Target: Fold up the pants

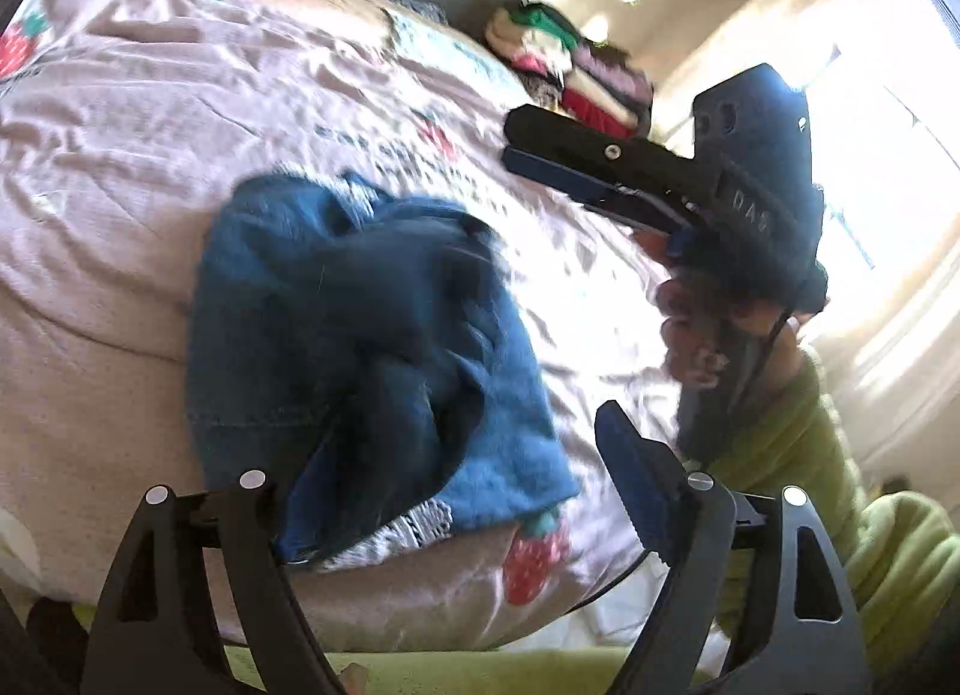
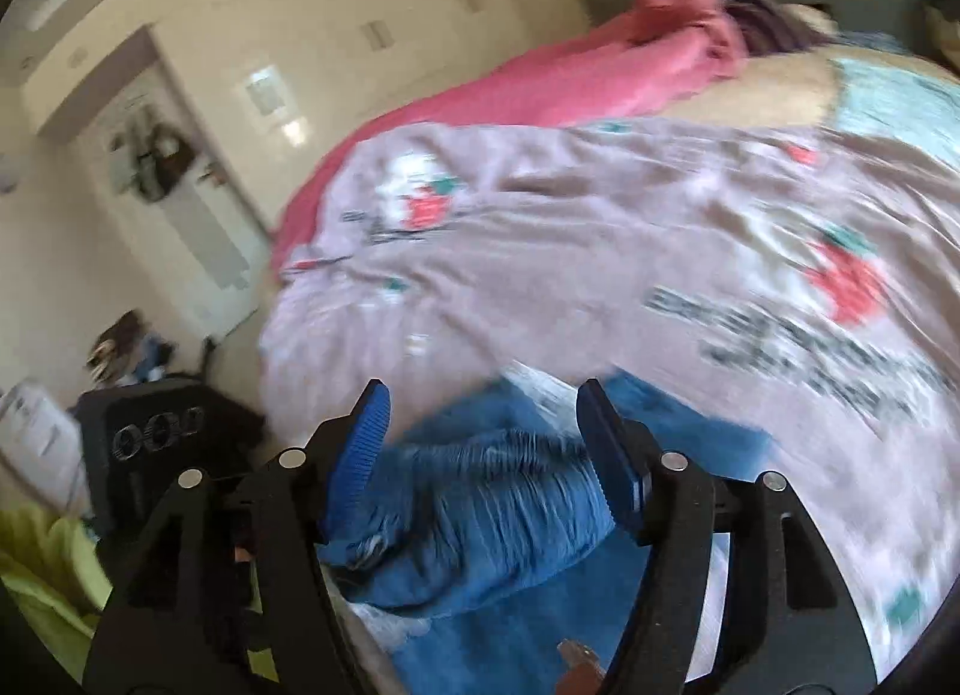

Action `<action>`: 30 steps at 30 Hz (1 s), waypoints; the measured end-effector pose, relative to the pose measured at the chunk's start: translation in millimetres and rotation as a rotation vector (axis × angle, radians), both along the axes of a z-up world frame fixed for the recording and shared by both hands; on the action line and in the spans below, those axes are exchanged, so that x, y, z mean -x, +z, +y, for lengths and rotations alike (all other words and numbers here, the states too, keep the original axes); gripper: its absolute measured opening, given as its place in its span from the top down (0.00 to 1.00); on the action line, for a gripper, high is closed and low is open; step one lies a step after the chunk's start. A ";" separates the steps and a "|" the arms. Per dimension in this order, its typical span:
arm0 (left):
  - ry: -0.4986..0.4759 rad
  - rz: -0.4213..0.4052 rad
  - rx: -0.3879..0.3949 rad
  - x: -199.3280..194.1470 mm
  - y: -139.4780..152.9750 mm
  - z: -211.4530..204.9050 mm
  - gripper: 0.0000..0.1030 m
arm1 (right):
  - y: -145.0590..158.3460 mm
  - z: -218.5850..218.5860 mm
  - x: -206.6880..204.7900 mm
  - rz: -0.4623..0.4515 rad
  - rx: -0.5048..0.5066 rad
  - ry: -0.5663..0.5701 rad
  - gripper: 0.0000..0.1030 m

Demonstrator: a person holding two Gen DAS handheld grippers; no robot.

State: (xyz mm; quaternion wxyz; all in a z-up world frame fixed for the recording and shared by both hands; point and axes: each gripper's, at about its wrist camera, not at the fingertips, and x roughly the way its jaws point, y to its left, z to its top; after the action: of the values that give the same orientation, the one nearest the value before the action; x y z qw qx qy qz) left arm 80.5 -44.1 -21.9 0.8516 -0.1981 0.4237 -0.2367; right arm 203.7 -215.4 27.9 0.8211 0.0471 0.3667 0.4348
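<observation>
Crumpled blue pants (image 1: pixel 360 335) lie in a heap on the bed's pale strawberry-print cover (image 1: pixel 150 125). My left gripper (image 1: pixel 456 491) is open just above the near edge of the pants, and its left finger is hidden behind the cloth. My right gripper (image 1: pixel 510 146), seen from the side in the left wrist view, hovers above and to the right of the pants. In the right wrist view the right gripper (image 2: pixel 483 431) is open with the elastic waistband of the pants (image 2: pixel 498 509) below its jaws, and the cloth looks untouched.
A pink blanket (image 2: pixel 540 89) lies at the far side of the bed. A stack of folded clothes (image 1: pixel 576 71) sits at the far right corner. A black device (image 2: pixel 156 443) stands on the floor left of the bed. My green sleeve (image 1: pixel 840 491) is at the right.
</observation>
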 end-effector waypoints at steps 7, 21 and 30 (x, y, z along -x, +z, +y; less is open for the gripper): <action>-0.054 0.015 -0.106 -0.2 -13.9 -25.3 0.16 | -25.3 -6.2 24.3 0.002 0.105 -0.079 0.34; -0.035 -0.025 -0.180 11.3 -1.0 -21.4 0.07 | -53.1 -6.3 21.1 0.028 0.255 -0.141 0.35; 0.096 -0.098 -0.265 25.4 28.2 18.1 0.05 | -2.0 -26.0 80.6 -0.169 0.207 -0.134 0.21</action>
State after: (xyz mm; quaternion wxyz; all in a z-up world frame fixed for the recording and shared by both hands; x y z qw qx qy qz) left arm 55.1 -26.0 6.2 0.9003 -0.0921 0.3992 -0.1473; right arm 123.0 -241.4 25.9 0.8766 -0.0502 0.3354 0.3415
